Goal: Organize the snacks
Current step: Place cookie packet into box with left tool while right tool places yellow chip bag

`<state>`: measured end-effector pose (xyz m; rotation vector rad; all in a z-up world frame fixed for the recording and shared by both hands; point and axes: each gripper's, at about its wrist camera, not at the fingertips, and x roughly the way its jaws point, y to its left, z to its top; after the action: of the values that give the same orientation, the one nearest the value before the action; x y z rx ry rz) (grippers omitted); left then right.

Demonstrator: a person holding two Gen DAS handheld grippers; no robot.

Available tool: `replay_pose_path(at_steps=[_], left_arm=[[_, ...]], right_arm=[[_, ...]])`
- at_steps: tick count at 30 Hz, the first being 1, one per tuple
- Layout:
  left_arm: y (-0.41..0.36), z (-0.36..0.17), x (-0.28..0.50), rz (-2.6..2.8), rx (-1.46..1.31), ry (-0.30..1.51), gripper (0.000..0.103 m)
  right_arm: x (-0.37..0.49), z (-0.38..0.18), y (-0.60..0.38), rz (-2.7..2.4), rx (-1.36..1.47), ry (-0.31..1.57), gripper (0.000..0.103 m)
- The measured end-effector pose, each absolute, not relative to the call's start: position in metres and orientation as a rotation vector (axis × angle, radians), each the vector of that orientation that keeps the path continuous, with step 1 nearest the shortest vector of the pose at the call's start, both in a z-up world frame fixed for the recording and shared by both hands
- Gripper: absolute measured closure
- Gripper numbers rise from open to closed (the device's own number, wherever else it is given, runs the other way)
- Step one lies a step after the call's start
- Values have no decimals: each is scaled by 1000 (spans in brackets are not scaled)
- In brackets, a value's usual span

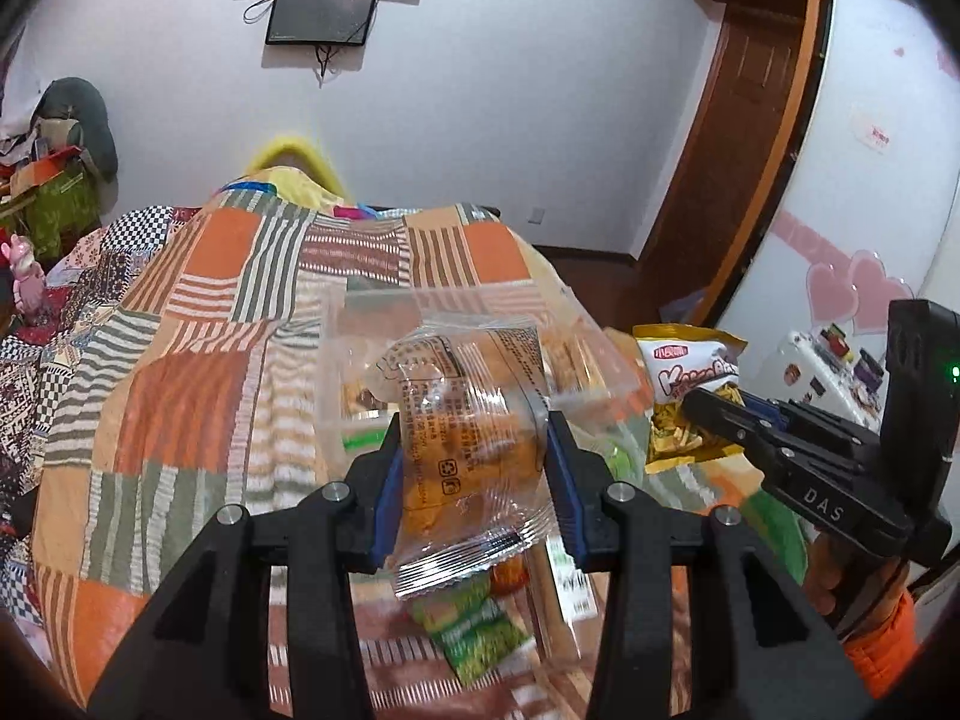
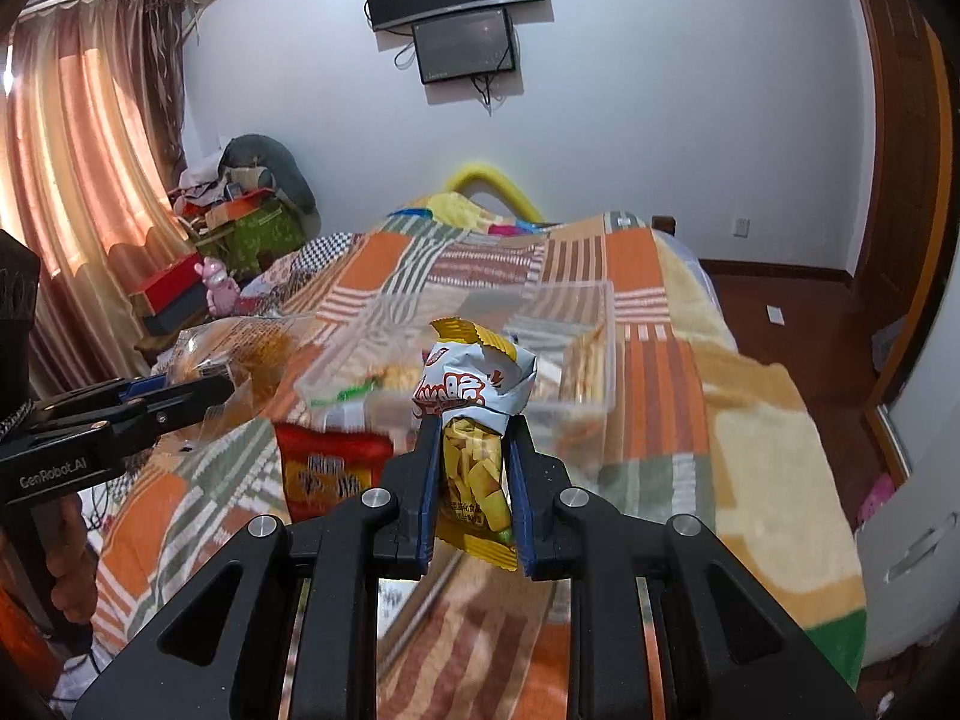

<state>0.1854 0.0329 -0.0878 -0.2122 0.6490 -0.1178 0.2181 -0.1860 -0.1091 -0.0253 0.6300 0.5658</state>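
Observation:
My left gripper (image 1: 474, 426) is shut on a clear-wrapped bread snack (image 1: 468, 420) and holds it above the bed, in front of a clear plastic container (image 1: 360, 324). My right gripper (image 2: 471, 420) is shut on a yellow-and-white chip bag (image 2: 474, 414), held up before the same container (image 2: 588, 324), which has several snacks inside. The right gripper with its bag (image 1: 690, 378) shows at the right of the left wrist view. The left gripper with its bread (image 2: 228, 354) shows at the left of the right wrist view.
A red snack bag (image 2: 330, 468) and a green snack pack (image 1: 474, 630) lie on the patchwork blanket (image 1: 198, 360) near the container. Boxes and clutter (image 2: 240, 222) stand left of the bed. A wooden door (image 1: 738, 138) and floor are to the right.

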Motion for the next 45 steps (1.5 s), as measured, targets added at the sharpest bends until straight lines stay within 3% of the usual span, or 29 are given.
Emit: replay_pose_path(at_steps=[11,31,35,39,45], left_arm=[[55,-95,252,-40,-138,659,61],[68,-161,343,-9,-211,817,60],[63,-155,334,9,-172,786,45],[59,-142,318,12,-136,748,39],[53,-124,290,-17,-118,728,34]], right_arm=[[262,-99,-165,548,-34,600,84],[311,-152,-147,513,-107,781,84],[311,-153,-152,517,-94,795,84],[310,-150,-153,510,-99,796,84],[294,-138,-158,509,-107,763,70]])
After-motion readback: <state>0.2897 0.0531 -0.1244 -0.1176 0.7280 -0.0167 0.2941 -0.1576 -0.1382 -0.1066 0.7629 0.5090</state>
